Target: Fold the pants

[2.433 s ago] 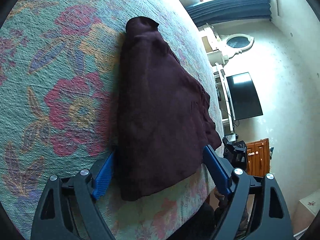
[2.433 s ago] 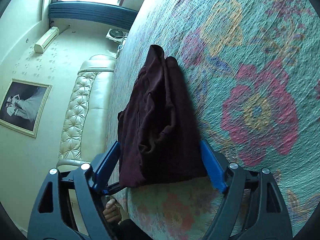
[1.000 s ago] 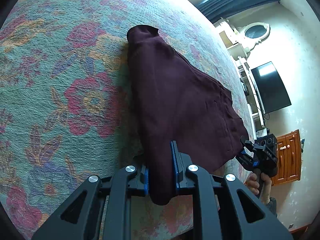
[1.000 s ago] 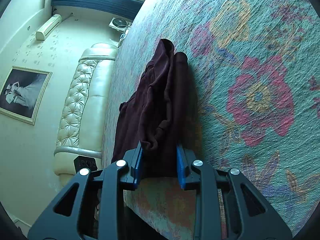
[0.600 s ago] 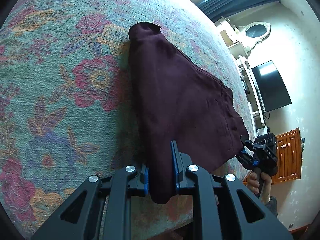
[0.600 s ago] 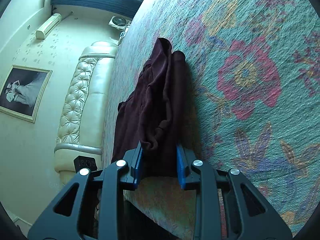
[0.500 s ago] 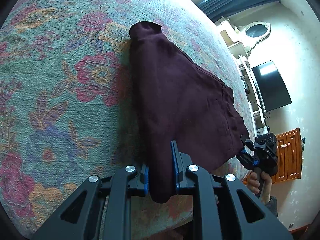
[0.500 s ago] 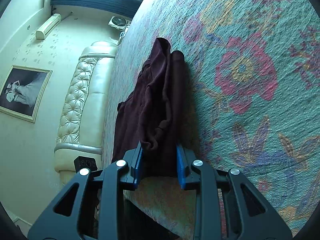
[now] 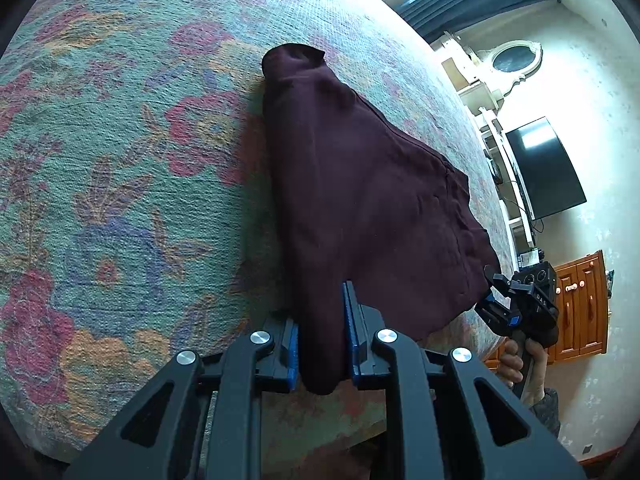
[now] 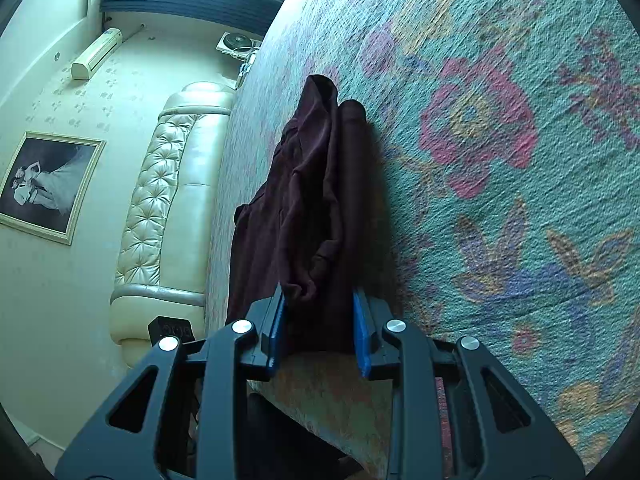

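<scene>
Now both grippers (image 9: pixel 322 332) (image 10: pixel 318 330) clamped on dark pants (image 9: pixel 360 200) atop floral bedspread (image 9: pixel 120 160)

A bed (image 9: pixel 120 184) covered by a teal quilted spread patterned with pink, orange and blue flowers carries the lot. Dark maroon pants (image 9: pixel 360 200) lie directly on it, folded lengthwise and running along the near edge, with one end probably reaching past that edge. A cream tufted headboard (image 10: pixel 168 200) stands at one end of the bed.
</scene>
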